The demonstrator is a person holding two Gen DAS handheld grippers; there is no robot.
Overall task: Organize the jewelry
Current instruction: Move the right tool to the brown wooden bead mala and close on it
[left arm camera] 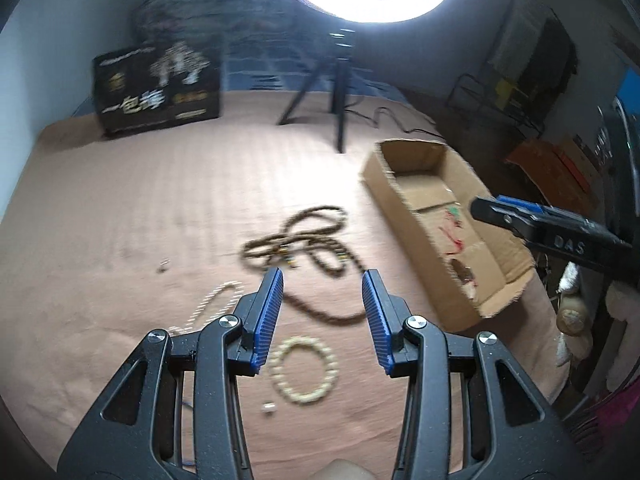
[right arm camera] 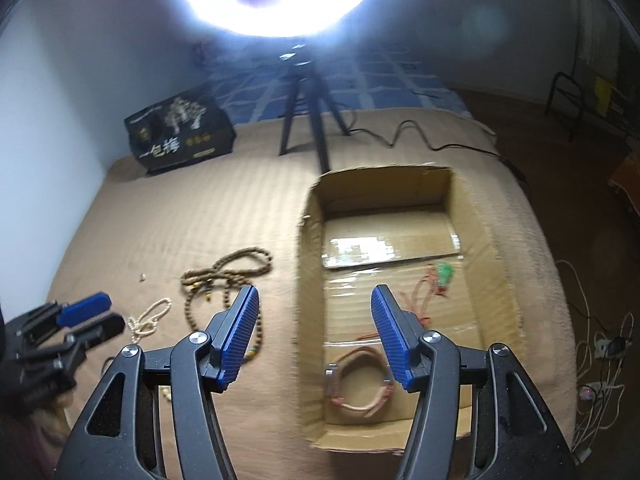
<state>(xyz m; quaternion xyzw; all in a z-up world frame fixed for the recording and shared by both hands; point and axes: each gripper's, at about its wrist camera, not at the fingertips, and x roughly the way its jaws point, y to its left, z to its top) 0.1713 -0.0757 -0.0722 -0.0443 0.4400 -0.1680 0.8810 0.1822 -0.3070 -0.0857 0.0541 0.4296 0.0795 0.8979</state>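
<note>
On the tan bedspread lies a long brown bead necklace (left arm camera: 304,240) (right arm camera: 224,280) in loose loops. My left gripper (left arm camera: 323,280) hangs open just short of it, with nothing between the blue pads. A cream bead bracelet (left arm camera: 304,372) lies under that gripper, and a pale bead chain (left arm camera: 212,304) (right arm camera: 150,320) lies to its left. My right gripper (right arm camera: 315,296) is open and empty over the left wall of a cardboard box (right arm camera: 308,240) (left arm camera: 408,146). Inside the box lie a pink bracelet (right arm camera: 360,384) and a red cord with a green pendant (right arm camera: 444,272).
A ring light on a black tripod (right arm camera: 308,120) stands at the back, its cable trailing right. A dark printed box (left arm camera: 156,92) sits at the back left. Two small pieces (left arm camera: 163,266) (left arm camera: 268,408) lie loose on the bedspread. The bed edge drops off right of the cardboard box.
</note>
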